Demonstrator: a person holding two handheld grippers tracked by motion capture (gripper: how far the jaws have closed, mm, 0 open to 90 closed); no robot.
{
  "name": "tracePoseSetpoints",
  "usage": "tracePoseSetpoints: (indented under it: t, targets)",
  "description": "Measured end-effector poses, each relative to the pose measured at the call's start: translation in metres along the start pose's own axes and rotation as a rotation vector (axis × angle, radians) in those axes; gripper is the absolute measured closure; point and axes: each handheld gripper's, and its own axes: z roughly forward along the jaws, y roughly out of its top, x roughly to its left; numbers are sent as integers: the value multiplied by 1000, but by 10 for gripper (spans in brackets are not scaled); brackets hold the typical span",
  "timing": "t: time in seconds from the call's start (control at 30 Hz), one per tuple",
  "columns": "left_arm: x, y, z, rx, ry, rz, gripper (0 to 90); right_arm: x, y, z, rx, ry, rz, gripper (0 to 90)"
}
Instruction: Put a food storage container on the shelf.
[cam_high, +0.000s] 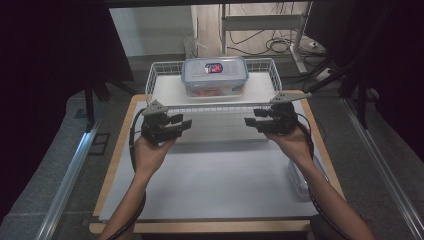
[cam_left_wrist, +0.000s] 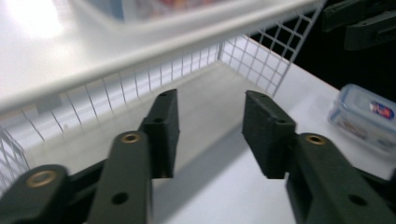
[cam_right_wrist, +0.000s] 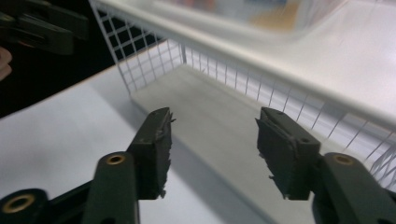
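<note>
White wire basket (cam_high: 162, 70) with a flat white shelf inside stands at the far half of the white tabletop (cam_high: 210, 180), on a wooden-edged table. On its shelf rests a clear plastic food box with a blue-rimmed lid (cam_high: 215, 75), near the middle. The left gripper (cam_high: 182, 122) is just before the basket's front left corner, and its jaws are spread with nothing between them. The right gripper (cam_high: 250, 121) is before the front right corner, jaws also spread and empty. Both point toward each other along the basket's front rail. A second clear lidded box (cam_left_wrist: 366, 116) lies on the tabletop beside the person's right forearm.
</note>
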Motion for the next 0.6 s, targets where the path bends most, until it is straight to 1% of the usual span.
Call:
tracePoseSetpoints:
  t: [0.1, 0.17, 0.23, 0.33, 0.37, 0.43, 0.47, 0.53, 0.6]
  targets:
    - [-7, -15, -6, 8, 32, 36, 458, 5, -14, 1, 24, 7, -10, 390]
    - [-12, -24, -11, 12, 47, 66, 394, 8, -22, 1, 36, 16, -15, 357]
    - [-16, -32, -16, 11, 69, 89, 373, 12, -31, 0, 44, 15, -23, 329]
    - [-21, -44, -21, 9, 68, 85, 325, 17, -42, -2, 46, 11, -34, 284]
    - [-22, -47, -22, 14, 63, 84, 309, 18, -46, -3, 46, 7, -37, 267]
    - [-27, -56, -23, 3, 48, 84, 283, 21, -53, -3, 51, -2, -45, 239]
    - [-30, -60, -24, -2, 36, 99, 274, 22, -56, -3, 61, -2, -54, 222]
    - [-37, -68, -24, -13, 37, 112, 251, 26, -62, -5, 64, -18, -66, 202]
    - [-41, -74, -24, 3, 35, 118, 212, 28, -69, -6, 65, -17, -68, 175]
